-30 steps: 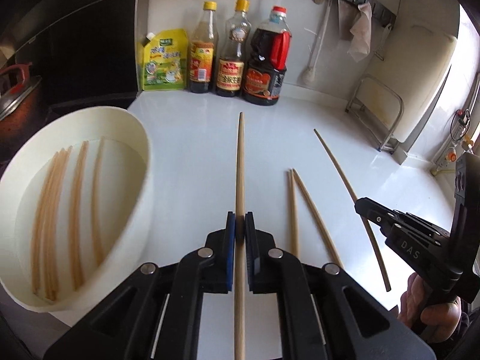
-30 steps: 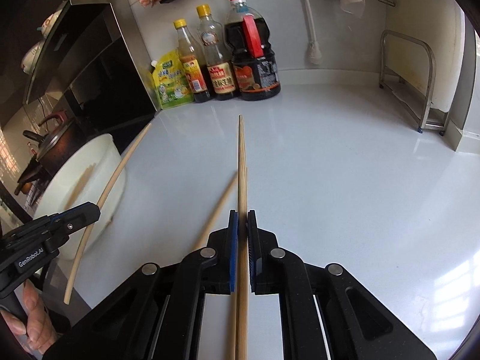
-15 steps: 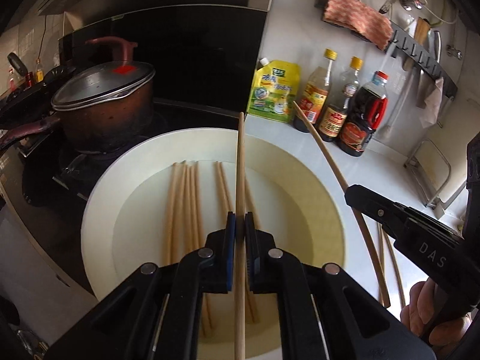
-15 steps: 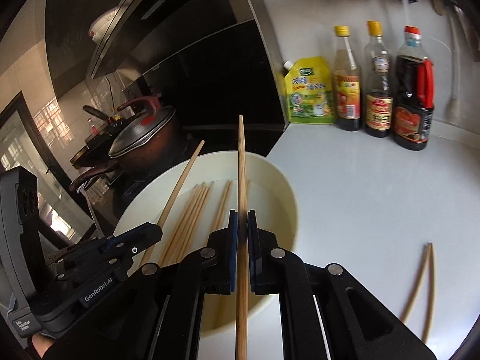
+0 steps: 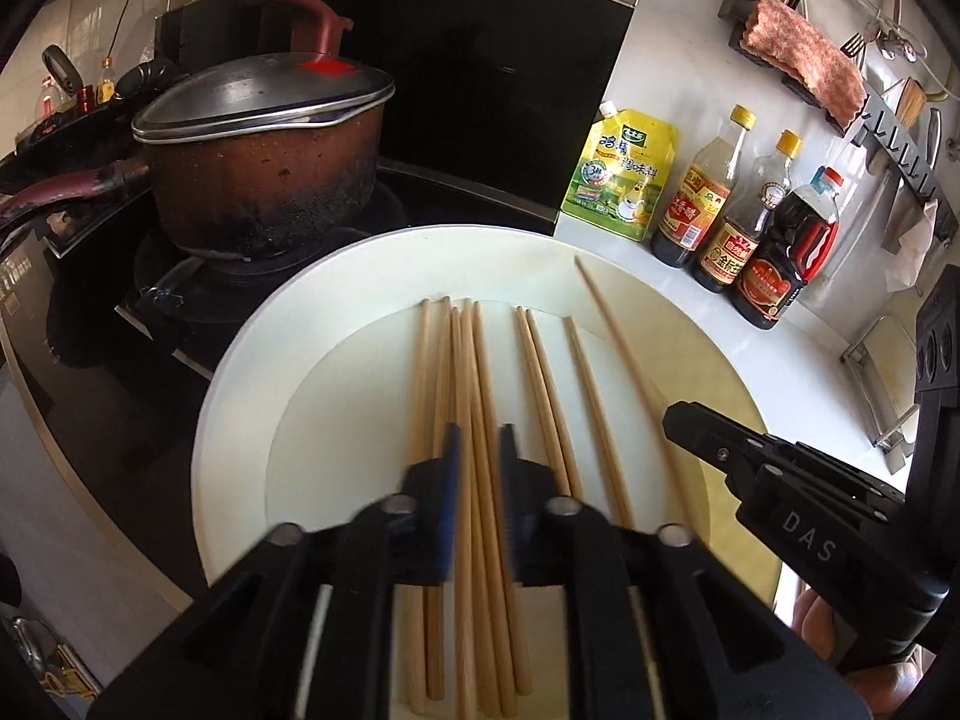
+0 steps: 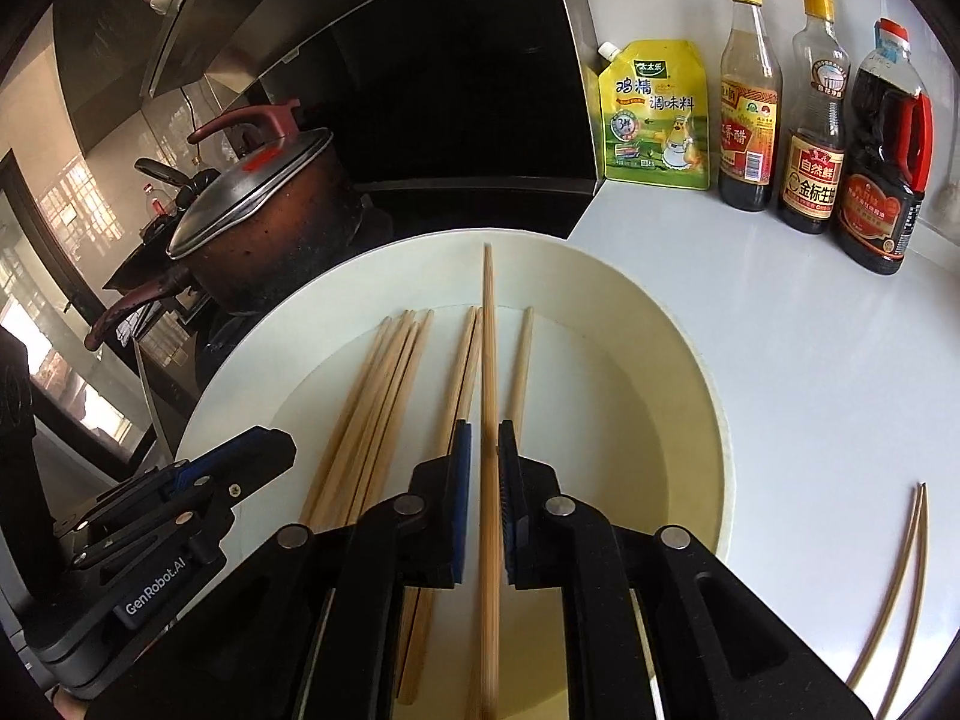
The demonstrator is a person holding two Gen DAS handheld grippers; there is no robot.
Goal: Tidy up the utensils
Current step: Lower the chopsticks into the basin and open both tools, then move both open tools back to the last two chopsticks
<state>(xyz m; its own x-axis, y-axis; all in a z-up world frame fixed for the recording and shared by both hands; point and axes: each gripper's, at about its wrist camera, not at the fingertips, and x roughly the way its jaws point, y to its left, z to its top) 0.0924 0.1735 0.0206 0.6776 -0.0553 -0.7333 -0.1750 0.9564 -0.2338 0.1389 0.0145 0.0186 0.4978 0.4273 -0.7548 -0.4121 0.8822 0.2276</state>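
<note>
- My left gripper [image 5: 477, 444] hangs over the white bowl [image 5: 252, 360]; its jaws have just been opening, spread clear of the chopsticks [image 5: 480, 396] below.
- My right gripper [image 6: 483, 441] has also just been opening; one chopstick [image 6: 489, 360] runs between its pads, seemingly loose, blurred near the bottom edge.
- I judge both are releasing into the bowl so the sticks lie together.
- Two more chopsticks [image 6: 900, 570] wait on the counter [image 6: 810, 360], right of my right gripper.
- Stick ends nearest me hide under the jaws.

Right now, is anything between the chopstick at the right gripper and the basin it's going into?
Nothing visible. The right gripper has just been opening its jaws, and the chopstick between them sits directly over the white basin. Only other chopsticks lie in it below.
</note>
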